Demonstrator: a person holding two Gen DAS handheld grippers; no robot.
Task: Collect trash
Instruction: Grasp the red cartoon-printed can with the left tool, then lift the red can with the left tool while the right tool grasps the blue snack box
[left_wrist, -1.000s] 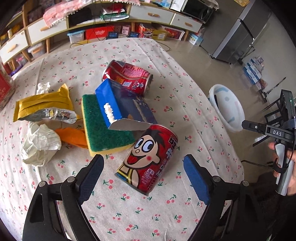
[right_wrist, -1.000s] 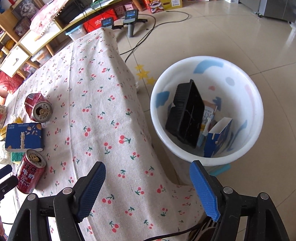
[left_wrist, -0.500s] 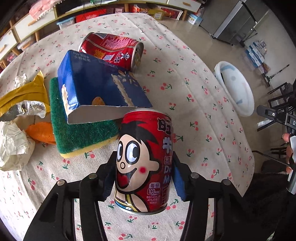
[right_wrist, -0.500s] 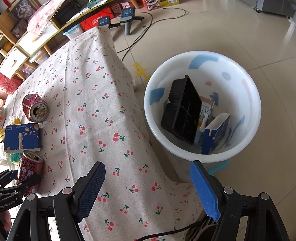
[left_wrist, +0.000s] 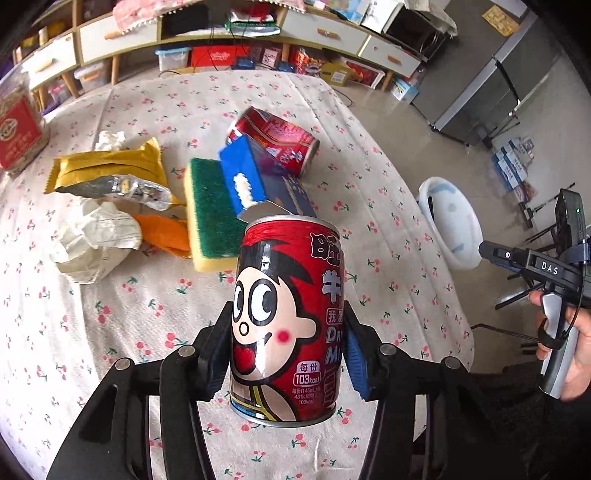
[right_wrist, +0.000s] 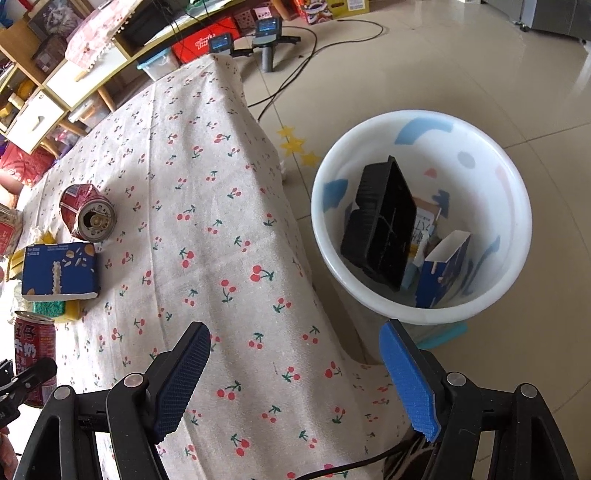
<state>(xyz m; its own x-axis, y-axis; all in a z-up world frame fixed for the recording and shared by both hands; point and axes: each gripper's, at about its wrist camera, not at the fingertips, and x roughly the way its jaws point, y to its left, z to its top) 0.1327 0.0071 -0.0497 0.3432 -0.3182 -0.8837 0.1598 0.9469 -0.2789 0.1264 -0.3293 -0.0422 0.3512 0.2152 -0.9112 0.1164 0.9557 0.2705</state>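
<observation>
Red metal sits pinched between your left gripper (left_wrist: 286, 350): its fingers (left_wrist: 355, 363) press on both sides of the cartoon-face can (left_wrist: 286, 314), gripping low on its body so the can stands upright and lifted above the table (left_wrist: 110, 325). That side-on hold looks chosen to carry the can level to the bin.

Your right gripper (right_wrist: 295, 376) is empty, its fingers (right_wrist: 408, 380) spread wide over the table edge nearest the white bin (right_wrist: 421, 236), probably waiting clear of the path.

Beyond the held can, more trash lies in a loose cluster on the cherry-print cloth: a blue carton (left_wrist: 258, 181) leaning across a green-and-yellow sponge (left_wrist: 208, 218), a second red can (left_wrist: 275, 140) on its side just behind the carton, a yellow foil wrapper (left_wrist: 110, 173), crumpled white paper (left_wrist: 96, 240) and an orange scrap (left_wrist: 162, 236).

The bin stands on the floor just beside the table. It already holds a black plastic tray (right_wrist: 380, 225) and a blue box (right_wrist: 443, 273), so there seems room for the can.
</observation>
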